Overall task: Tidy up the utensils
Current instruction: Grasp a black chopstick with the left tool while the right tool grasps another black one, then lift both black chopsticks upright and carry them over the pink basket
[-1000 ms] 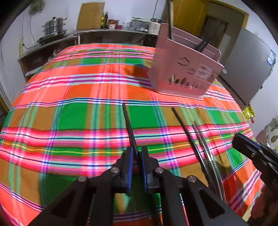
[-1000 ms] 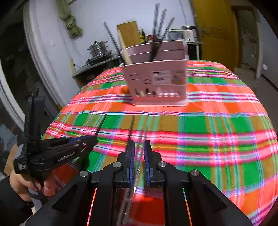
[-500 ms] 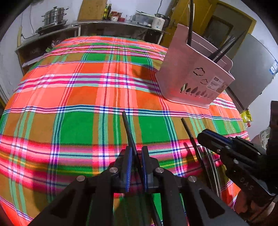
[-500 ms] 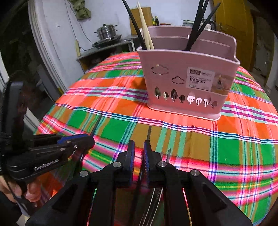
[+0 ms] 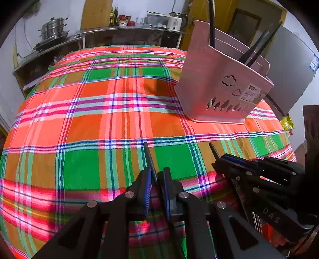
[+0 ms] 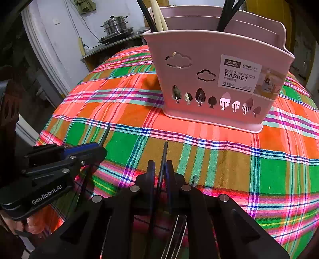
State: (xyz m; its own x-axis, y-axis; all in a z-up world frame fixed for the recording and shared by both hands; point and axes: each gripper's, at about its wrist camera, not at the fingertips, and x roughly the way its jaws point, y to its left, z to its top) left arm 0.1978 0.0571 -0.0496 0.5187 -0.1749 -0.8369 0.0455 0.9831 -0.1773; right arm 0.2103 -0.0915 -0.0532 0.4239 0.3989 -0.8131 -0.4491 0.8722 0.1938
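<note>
While each gripper is clenched on 1 dark chopstick, the pink basket (image 6: 217, 83) stands ahead on the plaid tablecloth (image 5: 83, 123), well apart from both. From the left wrist view, the left gripper (image 5: 156, 179) pinches its black chopstick (image 5: 148, 157) between blue-lined fingers, the tip poking forward over a green square. From the right wrist view, the right gripper (image 6: 159, 173) clamps a second chopstick (image 6: 164, 155) that points toward the basket's front wall. Behind both sets of fingers the chopstick shafts vanish under the black gripper bodies, so their rear ends cannot be seen. Thin metal utensils (image 6: 175, 235) lie below the right gripper, mostly hidden and hard to identify. Only the right view shows the basket's label and the pale wooden chopsticks (image 6: 159, 18) in its left compartment; black chopsticks (image 6: 229, 12) stand further right, cut off at the top. Only the left view shows the back counter with a kettle (image 5: 176, 21) and stacked pots (image 5: 52, 27).
</note>
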